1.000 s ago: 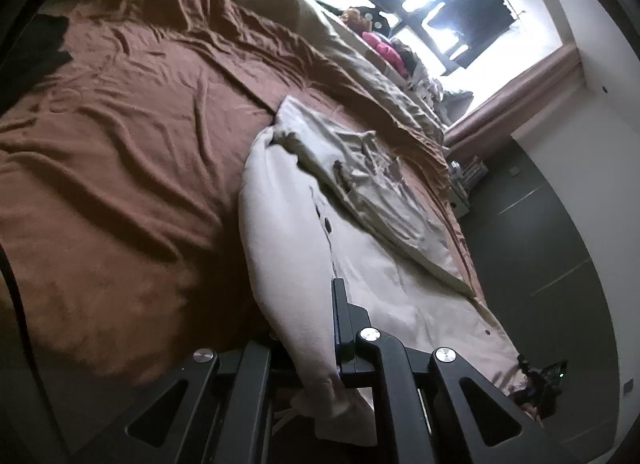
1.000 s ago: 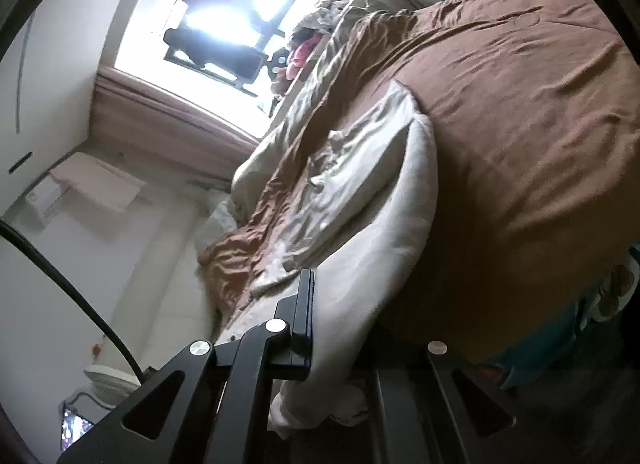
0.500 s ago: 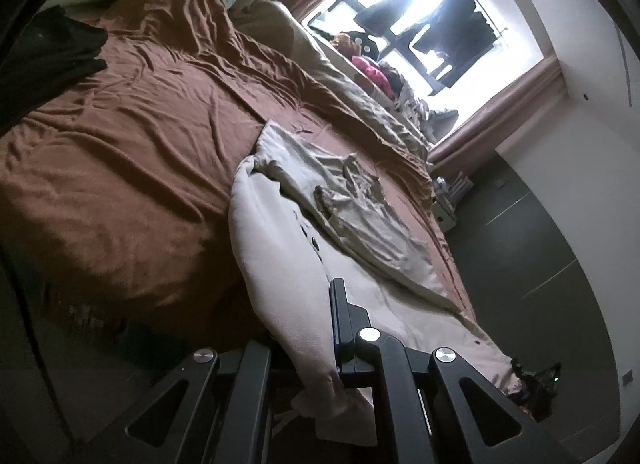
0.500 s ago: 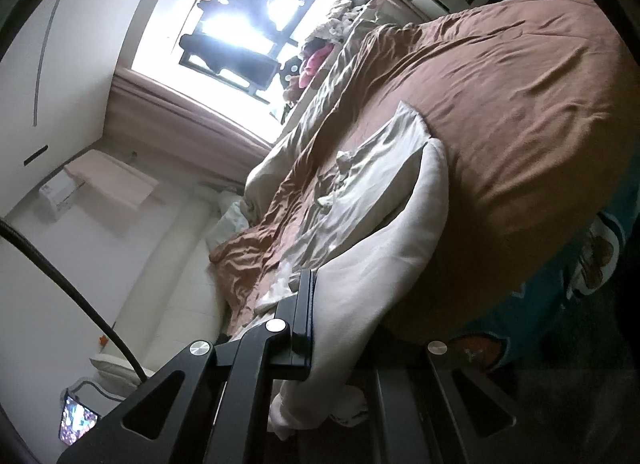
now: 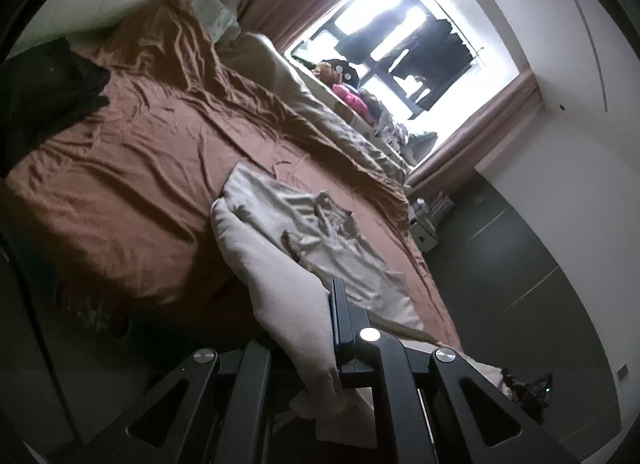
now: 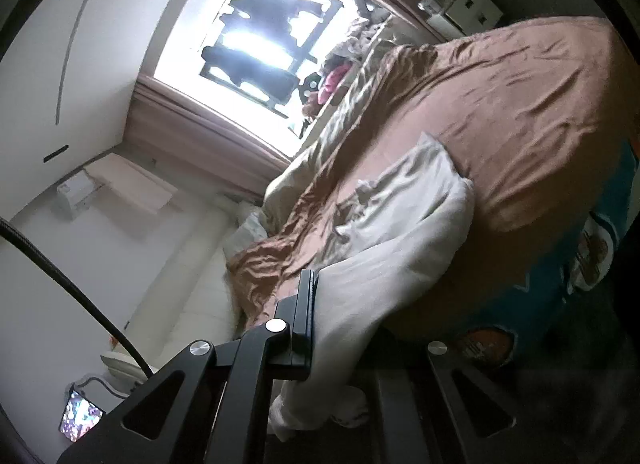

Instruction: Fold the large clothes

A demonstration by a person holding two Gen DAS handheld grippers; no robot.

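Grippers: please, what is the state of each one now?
Left gripper: shut on the cream garment.
Right gripper: shut on the same cream garment.

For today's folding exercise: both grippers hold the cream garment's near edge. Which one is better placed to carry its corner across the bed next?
Neither clearly. The left gripper and the right gripper are both shut on the cream garment, each clamping an end of its edge above the brown bedspread; probably both together.

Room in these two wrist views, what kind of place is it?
Most likely a home bedroom: a wide bed with a rumpled brown sheet, a curtained window with clutter on its sill, and a cream garment spread on the bed for folding.
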